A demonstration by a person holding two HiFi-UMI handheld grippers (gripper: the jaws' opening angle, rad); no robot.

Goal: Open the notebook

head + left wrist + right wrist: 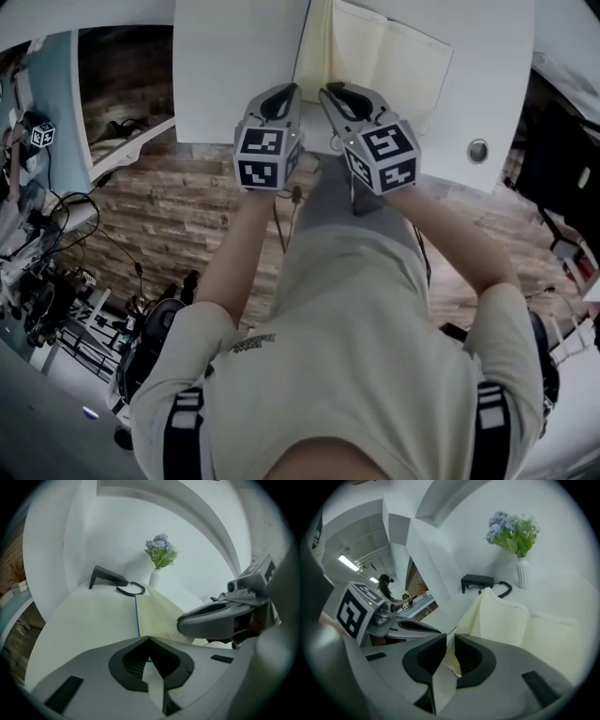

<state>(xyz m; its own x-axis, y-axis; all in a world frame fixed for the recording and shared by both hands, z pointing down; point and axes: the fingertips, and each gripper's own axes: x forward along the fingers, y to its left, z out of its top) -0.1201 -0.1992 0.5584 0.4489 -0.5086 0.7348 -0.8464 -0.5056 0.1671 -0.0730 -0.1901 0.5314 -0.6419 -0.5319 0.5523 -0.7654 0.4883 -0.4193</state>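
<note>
Head view sets us above the person's beige-shirted shoulders, looking down at a white rectangular tabletop on the far side. On it, close to the near edge, lies the open notebook with cream paper pages and a thin blue cover edge. One leaf stands up along its left side, and the other pages lie flat to the right. Both tools come in at the notebook's near left corner, close beside each other.

The grey plastic left gripper with black ribbed pads has its jaws pressed together. In the left gripper view we see the two tips meet with no gap, right at the near end of the blue edge. We cannot tell whether they nip that edge.

The matching grey right gripper sits just to the right of it. In the right gripper view its jaws stand a narrow slit apart. Cream paper shows through the slit below the pads, and the raised leaf rises just beyond the tips. As far as we can see, the pads do not press on the paper.

At the far end of the table we see a black angular stand with a looped black cable. Just right of it is a small white vase holding blue flowers and green leaves, against a plain white wall.
</note>
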